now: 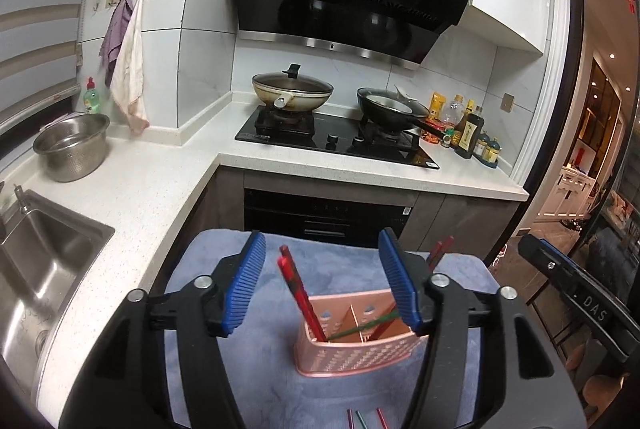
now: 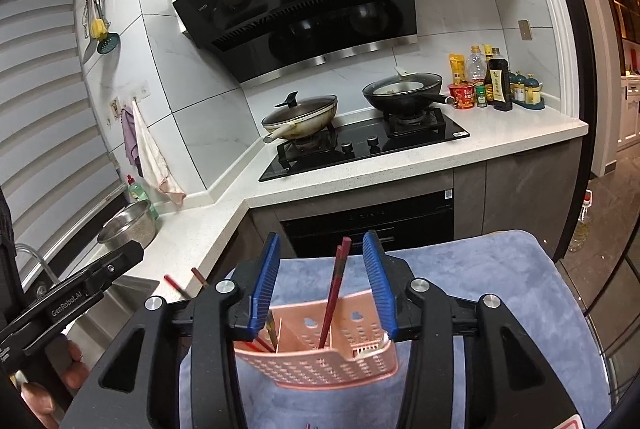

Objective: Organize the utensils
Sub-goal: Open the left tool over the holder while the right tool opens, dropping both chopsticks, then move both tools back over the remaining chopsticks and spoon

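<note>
Left wrist view: the left gripper [image 1: 322, 283] has its fingers [image 1: 245, 285] apart, clamped on nothing, hovering over the pink utensil caddy [image 1: 352, 353] that sits on a blue-grey towel [image 1: 340, 265] at about 6 o'clock. A pair of red chopsticks [image 1: 298, 293] leans out of the caddy's left compartment toward 11 o'clock between the fingers without touching either one; a green chopstick [image 1: 362, 327] lies slantwise across the divider, and more loose stick ends [image 1: 366, 419] wait at the bottom edge. Right wrist view: the right gripper [image 2: 320, 279] is also apart and empty, with dark red chopsticks [image 2: 334, 293] standing in a middle compartment, tilted toward 12 o'clock. The risk, as I judge it, is that a finger clips a leaning stick while withdrawing and levers it out, or tips the light caddy on the soft towel.
</note>
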`<action>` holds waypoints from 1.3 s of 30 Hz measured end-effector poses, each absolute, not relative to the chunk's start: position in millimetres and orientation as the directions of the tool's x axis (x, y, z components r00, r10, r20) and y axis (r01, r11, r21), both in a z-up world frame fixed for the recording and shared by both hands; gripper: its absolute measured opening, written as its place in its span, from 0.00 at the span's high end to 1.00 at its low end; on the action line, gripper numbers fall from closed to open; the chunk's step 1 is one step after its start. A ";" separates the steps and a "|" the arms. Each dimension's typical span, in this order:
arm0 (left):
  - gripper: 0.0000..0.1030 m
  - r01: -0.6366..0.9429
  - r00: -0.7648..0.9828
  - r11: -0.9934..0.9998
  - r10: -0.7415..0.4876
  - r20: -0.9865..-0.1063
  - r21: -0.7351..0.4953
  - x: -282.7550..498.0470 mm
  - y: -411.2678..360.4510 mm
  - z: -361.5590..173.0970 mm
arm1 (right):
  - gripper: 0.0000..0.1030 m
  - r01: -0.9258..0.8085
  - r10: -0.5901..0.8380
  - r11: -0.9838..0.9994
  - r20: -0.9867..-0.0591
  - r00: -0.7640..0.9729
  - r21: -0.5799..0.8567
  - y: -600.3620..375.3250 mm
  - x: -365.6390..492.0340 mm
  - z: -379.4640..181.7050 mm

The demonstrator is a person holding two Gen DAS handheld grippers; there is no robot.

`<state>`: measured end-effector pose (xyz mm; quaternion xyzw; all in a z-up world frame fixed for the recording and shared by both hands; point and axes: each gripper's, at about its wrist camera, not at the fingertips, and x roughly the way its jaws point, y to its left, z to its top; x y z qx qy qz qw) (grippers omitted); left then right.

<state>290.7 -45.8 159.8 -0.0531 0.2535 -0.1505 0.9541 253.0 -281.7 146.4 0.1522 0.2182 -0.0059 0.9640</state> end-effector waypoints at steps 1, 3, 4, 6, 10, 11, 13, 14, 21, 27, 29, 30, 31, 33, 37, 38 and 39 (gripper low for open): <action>0.44 0.262 0.823 0.949 -0.316 -0.472 -0.178 287.9 -45.2 158.4 | 0.59 0.076 0.057 0.954 -0.423 0.904 0.290 -281.6 248.8 145.6; 0.44 0.263 0.814 0.949 -0.314 -0.488 -0.173 279.0 -43.6 152.6 | 0.58 0.074 0.058 0.956 -0.430 0.901 0.283 -280.8 237.4 141.8; 0.44 0.263 0.812 0.950 -0.314 -0.493 -0.171 274.6 -42.9 149.7 | 0.58 0.074 0.056 0.958 -0.437 0.898 0.276 -280.2 231.9 139.1; 0.42 0.257 0.805 0.952 -0.307 -0.507 -0.168 264.3 -39.7 141.3 | 0.58 0.079 0.051 0.961 -0.454 0.890 0.264 -278.8 216.8 129.7; 0.42 0.235 0.777 0.959 -0.285 -0.561 -0.161 240.8 -30.7 113.1 | 0.58 0.089 0.050 0.966 -0.513 0.857 0.243 -275.4 186.9 100.7; 0.42 0.233 0.768 0.960 -0.280 -0.576 -0.155 234.5 -28.6 105.0 | 0.58 0.088 0.049 0.969 -0.526 0.849 0.233 -274.3 180.2 93.6; 0.42 0.228 0.744 0.964 -0.264 -0.614 -0.138 219.5 -23.5 86.3 | 0.58 0.094 0.032 0.977 -0.566 0.824 0.192 -269.1 161.4 73.5; 0.42 0.225 0.735 0.965 -0.257 -0.628 -0.132 212.6 -20.9 77.9 | 0.58 0.092 0.028 0.980 -0.582 0.812 0.176 -266.8 153.5 65.1; 0.42 0.214 0.635 0.973 -0.205 -0.745 -0.085 158.8 -8.3 14.8 | 0.58 0.052 0.023 0.995 -0.706 0.708 0.085 -245.4 81.3 -4.6; 0.42 0.223 0.536 0.969 -0.214 -0.817 -0.107 127.6 -6.3 -30.5 | 0.58 0.042 0.045 0.995 -0.789 0.613 0.090 -237.1 38.2 -53.5; 0.42 0.233 0.521 0.967 -0.215 -0.826 -0.104 120.6 -11.0 -38.2 | 0.58 0.044 0.048 0.995 -0.796 0.604 0.094 -234.2 32.9 -61.1; 0.42 0.239 0.515 0.966 -0.214 -0.830 -0.101 117.7 -12.6 -41.2 | 0.58 0.041 0.050 0.995 -0.803 0.594 0.092 -232.4 30.7 -66.4; 0.42 0.247 0.511 0.964 -0.213 -0.832 -0.096 113.2 -15.3 -44.6 | 0.58 0.038 0.051 0.995 -0.806 0.590 0.091 -230.7 29.2 -68.9; 0.42 0.256 0.507 0.962 -0.216 -0.835 -0.093 108.6 -18.8 -46.4 | 0.60 0.033 0.055 0.995 -0.807 0.588 0.092 -227.2 27.5 -70.0; 0.42 0.266 0.496 0.960 -0.217 -0.841 -0.091 102.2 -22.0 -49.6 | 0.72 0.016 0.071 0.995 -0.808 0.584 0.099 -222.0 26.2 -72.3; 0.42 0.267 0.494 0.959 -0.218 -0.842 -0.092 101.7 -22.6 -50.0 | 0.77 0.013 0.072 0.995 -0.810 0.581 0.098 -220.7 27.0 -73.5; 0.42 0.270 0.492 0.958 -0.220 -0.842 -0.093 100.6 -23.1 -50.4 | 0.80 0.010 0.073 0.995 -0.813 0.578 0.096 -219.4 28.1 -75.2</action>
